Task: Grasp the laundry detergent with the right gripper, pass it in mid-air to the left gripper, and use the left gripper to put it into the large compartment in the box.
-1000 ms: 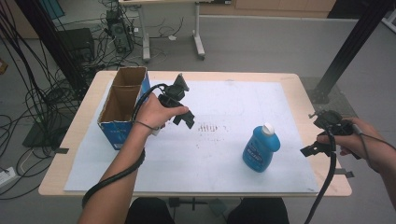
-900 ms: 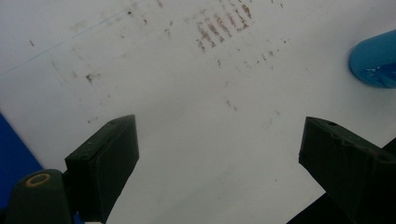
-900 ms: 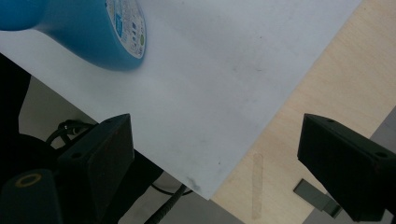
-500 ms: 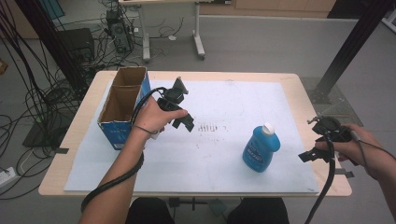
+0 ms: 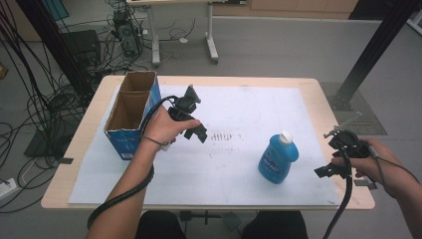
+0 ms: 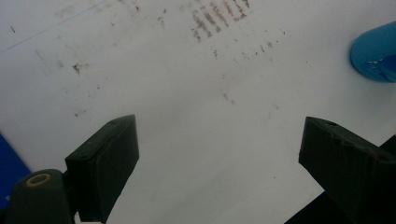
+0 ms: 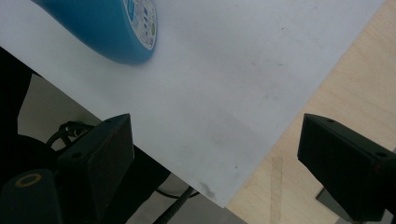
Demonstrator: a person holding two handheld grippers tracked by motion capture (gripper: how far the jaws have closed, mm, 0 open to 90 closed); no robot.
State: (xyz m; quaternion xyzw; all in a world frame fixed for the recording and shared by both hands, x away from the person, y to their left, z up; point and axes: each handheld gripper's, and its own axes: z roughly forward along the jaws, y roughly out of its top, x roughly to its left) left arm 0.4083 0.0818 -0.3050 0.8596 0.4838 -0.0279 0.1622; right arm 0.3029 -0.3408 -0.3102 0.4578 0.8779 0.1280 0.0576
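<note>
Bottle (image 5: pixel 277 159) lies on the white sheet (image 5: pixel 239 174), untouched. My left gripper (image 5: pixel 191 122) and right gripper (image 5: pixel 334 167) are wide open, holding nothing. Grabbing comes next, I think.

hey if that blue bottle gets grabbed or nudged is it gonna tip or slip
The blue bottle stands upright on the white sheet, tall with a narrow capped top, so a nudge up high would probably tip it. Its sides look smooth and glossy, so the jaws may slip; a low grip seems safer. How full it is can't be told.

The blue bottle (image 6: pixel 373 56) is cut off by the frame edge in both gripper views.
</note>
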